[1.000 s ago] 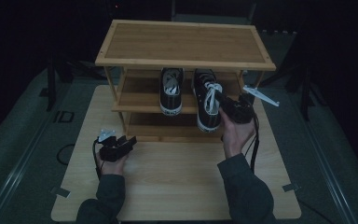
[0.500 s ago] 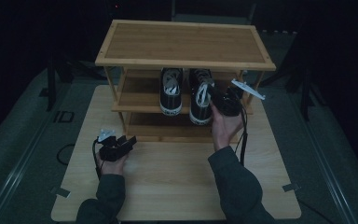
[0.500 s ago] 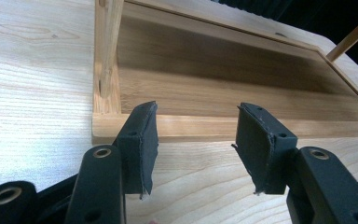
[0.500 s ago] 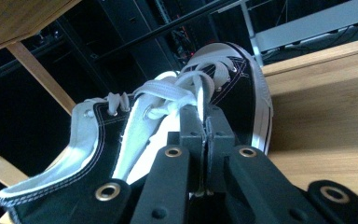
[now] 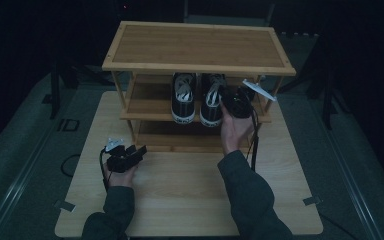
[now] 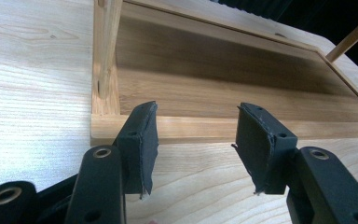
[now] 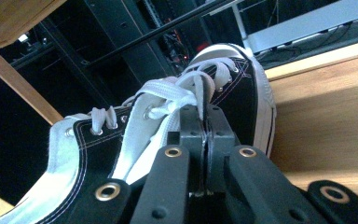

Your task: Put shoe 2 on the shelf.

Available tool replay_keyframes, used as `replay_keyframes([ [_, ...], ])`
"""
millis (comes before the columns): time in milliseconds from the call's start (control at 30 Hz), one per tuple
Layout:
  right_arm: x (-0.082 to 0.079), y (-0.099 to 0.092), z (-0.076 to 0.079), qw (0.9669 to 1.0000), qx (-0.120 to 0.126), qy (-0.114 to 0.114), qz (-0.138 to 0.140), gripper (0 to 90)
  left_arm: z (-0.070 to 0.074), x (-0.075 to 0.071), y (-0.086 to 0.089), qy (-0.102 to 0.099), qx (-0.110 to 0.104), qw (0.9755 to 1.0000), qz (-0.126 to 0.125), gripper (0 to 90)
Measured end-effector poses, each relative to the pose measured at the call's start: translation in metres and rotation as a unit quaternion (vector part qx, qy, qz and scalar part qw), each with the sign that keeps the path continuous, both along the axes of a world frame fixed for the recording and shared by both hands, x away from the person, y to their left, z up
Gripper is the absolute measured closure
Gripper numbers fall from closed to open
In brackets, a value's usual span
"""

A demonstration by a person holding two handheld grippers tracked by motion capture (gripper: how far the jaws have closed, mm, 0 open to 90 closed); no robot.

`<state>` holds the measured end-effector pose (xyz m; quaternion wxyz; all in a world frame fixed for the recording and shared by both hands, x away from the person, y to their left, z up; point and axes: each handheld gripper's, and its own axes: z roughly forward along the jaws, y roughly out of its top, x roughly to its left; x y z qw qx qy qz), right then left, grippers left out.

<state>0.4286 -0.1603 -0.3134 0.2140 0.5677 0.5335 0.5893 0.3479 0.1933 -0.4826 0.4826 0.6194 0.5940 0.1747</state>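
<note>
your right gripper (image 7: pixel 204 135) pinches the side of the black canvas sneaker with white laces (image 5: pixel 212 100), seating it beside its twin (image 5: pixel 184 97) on the bamboo rack's (image 5: pixel 130 60) middle shelf; your left gripper (image 6: pixel 193 140) rests spread, empty, on the table.

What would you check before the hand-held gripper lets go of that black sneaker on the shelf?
1. Right hand-held gripper grips the black canvas sneaker with white laces: ok, jaws pinched on its upper edge near the laces.
2. Sneaker sits on the middle shelf of the bamboo shoe rack: ok, though whether the sole lies flat, cannot tell.
3. Lined up beside the other black sneaker: ok, toes face the same way.
4. Left hand-held gripper out of the way: ok, open and empty over the light wooden board.
</note>
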Motion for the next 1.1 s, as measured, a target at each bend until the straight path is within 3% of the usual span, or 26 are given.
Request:
replay_keyframes([
  [900,0.002,0.009,0.0,0.9996,0.024,0.011,-0.007,88.1,0.0,0.0,0.0,0.0,-0.001,1.0,0.001,49.1],
  [1100,0.0,0.013,-0.003,0.9999,0.012,0.004,-0.009,87.6,0.0,0.0,0.001,0.0,-0.001,1.0,0.001,49.1],
])
